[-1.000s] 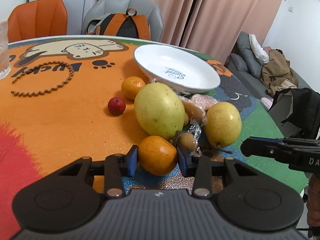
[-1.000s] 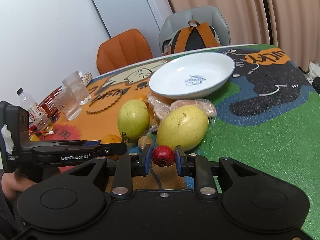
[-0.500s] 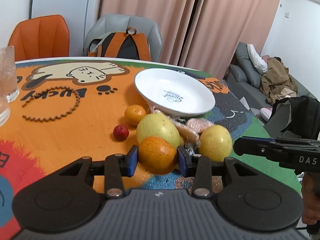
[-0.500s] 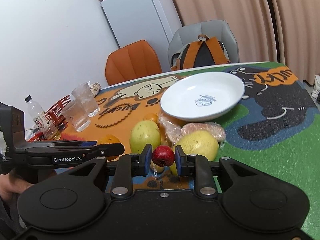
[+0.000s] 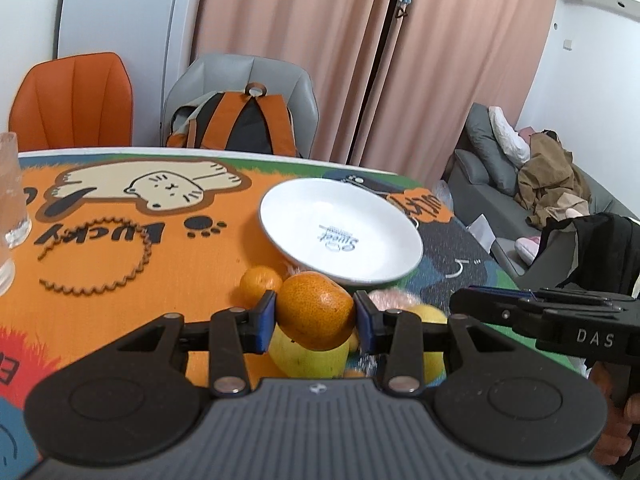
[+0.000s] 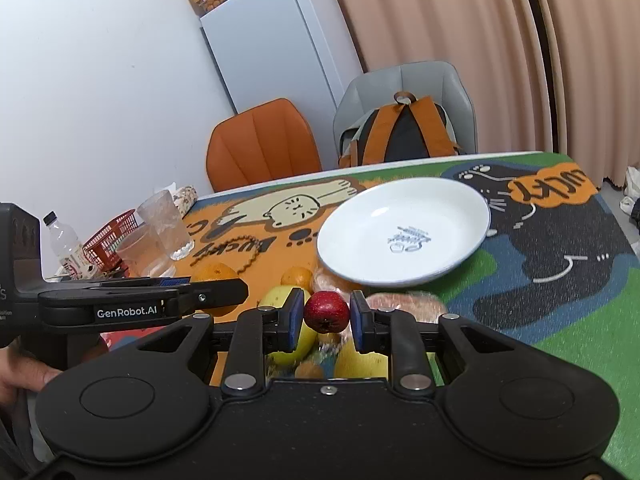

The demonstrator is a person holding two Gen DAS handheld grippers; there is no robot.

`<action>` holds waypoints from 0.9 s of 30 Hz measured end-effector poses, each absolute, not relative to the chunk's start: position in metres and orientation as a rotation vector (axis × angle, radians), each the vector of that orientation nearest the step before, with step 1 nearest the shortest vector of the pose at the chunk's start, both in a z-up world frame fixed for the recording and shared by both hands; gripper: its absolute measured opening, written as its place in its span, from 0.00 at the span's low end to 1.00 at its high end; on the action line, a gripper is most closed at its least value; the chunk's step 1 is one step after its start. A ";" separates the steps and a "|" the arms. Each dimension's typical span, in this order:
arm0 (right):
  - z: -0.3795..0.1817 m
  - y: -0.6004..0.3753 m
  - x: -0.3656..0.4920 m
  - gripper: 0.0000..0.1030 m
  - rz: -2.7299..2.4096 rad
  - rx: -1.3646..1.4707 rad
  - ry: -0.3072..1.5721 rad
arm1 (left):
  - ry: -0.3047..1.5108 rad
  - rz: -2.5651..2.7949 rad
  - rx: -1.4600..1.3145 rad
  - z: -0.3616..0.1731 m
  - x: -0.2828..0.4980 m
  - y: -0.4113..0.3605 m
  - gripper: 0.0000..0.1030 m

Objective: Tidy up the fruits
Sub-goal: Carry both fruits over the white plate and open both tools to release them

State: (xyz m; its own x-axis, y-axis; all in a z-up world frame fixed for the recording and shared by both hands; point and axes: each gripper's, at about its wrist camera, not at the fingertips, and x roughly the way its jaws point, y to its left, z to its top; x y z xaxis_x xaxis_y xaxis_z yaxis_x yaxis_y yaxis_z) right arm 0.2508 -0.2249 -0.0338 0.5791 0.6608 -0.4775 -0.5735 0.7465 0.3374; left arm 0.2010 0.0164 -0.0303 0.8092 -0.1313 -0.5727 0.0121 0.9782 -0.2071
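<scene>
Here, above the cat-print table (image 5: 120, 304), the white plate (image 5: 340, 232) sits empty just beyond a heap of yellow-green pears (image 6: 280, 296) and a loose orange (image 5: 260, 282), while the left gripper (image 5: 315, 322) clamps an orange (image 5: 316, 310) and the right gripper (image 6: 326, 316) pinches a small red fruit (image 6: 326, 312).

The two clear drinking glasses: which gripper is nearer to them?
Left. The left gripper, holding a round orange, hangs between the glasses and the right gripper, which holds a small red fruit farther away.
</scene>
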 end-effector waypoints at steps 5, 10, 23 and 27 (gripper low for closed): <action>-0.030 -0.224 0.258 0.22 0.719 0.149 0.611 | 0.614 -0.080 -0.203 -0.026 0.210 0.018 0.38; -0.028 -0.217 0.271 0.22 0.715 0.142 0.609 | 0.616 -0.086 -0.202 -0.026 0.223 0.019 0.38; -0.023 -0.203 0.307 0.22 0.702 0.185 0.622 | 0.627 -0.098 -0.210 -0.026 0.262 0.025 0.38; -0.032 -0.200 0.320 0.22 0.693 0.192 0.647 | 0.641 -0.104 -0.207 -0.029 0.277 0.024 0.38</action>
State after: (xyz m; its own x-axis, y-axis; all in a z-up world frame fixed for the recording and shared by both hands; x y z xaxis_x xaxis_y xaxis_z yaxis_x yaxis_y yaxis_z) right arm 0.3205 -0.2005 -0.0318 0.5842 0.6475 -0.4894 -0.5324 0.7608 0.3711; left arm 0.2774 0.0240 -0.0286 0.7974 -0.1597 -0.5819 0.0322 0.9742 -0.2232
